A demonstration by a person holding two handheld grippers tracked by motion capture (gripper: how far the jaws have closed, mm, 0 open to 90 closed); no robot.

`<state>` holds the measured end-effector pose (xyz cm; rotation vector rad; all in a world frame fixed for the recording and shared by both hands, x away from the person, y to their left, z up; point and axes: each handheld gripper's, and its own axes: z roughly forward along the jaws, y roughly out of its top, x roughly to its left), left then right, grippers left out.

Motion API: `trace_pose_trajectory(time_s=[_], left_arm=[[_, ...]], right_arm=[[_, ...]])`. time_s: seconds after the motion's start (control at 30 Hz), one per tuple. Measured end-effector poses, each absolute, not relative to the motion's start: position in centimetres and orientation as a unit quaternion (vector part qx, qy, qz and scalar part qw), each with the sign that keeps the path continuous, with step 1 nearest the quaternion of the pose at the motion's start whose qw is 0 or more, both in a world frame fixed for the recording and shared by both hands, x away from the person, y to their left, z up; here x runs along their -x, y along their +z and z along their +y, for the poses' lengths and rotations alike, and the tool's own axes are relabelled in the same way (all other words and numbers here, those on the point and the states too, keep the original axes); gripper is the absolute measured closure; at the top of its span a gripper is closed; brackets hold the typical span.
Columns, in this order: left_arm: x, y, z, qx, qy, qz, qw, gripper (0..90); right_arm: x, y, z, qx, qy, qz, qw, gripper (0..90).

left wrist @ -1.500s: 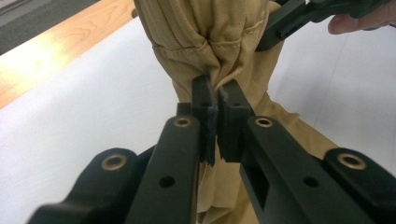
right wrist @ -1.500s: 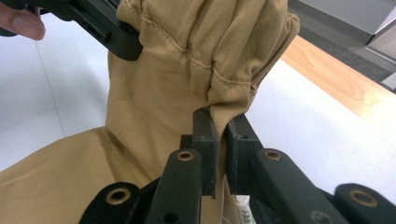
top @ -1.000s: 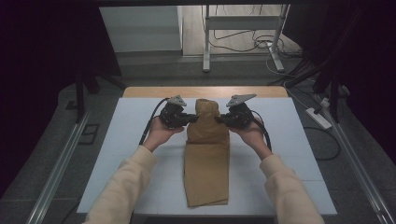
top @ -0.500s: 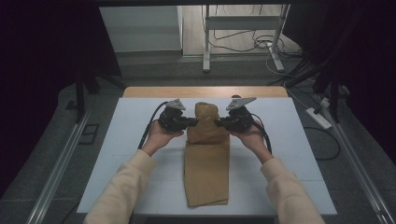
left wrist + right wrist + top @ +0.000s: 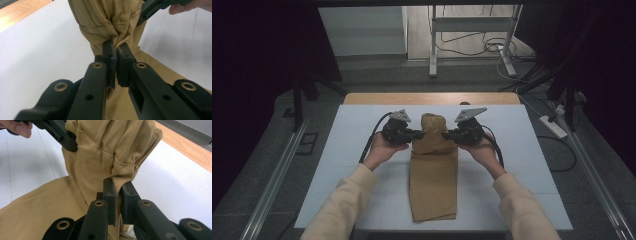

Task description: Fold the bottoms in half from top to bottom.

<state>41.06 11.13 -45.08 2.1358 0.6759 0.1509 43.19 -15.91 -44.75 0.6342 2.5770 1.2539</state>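
A tan pair of trousers (image 5: 433, 175) lies lengthwise on the white table top (image 5: 337, 165), its far end lifted and bunched between the two grippers. My left gripper (image 5: 416, 134) pinches the cloth's left edge; in the left gripper view its jaws are closed on a stitched fold of tan fabric (image 5: 110, 20), at my left gripper (image 5: 115, 51). My right gripper (image 5: 451, 134) grips the right edge the same way, and the right gripper view has my right gripper (image 5: 118, 185) clamped on the hem of the tan cloth (image 5: 105, 157). Both hold the raised end above the table.
A wooden strip (image 5: 432, 98) edges the table's far side. Beyond it stand a metal frame (image 5: 432, 45) and loose cables (image 5: 492, 47) on the floor. A power strip (image 5: 552, 126) lies to the right. Bare white surface flanks the trousers on both sides.
Both grippers have carried the trousers' far end upward and a little toward the far edge, so the cloth bunches higher between them. The grips stay closed.
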Motion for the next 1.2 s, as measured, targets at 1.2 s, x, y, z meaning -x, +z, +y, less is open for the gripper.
trace_pose_trajectory(time_s=[1.2], left_arm=[[-38.4, -46.6, 11.2, -0.858, 0.043, 0.260, 0.442, 86.2]], right_arm=[[-40.5, -45.8, -16.1, -0.200, 0.427, 0.878, 0.085, 83.6]])
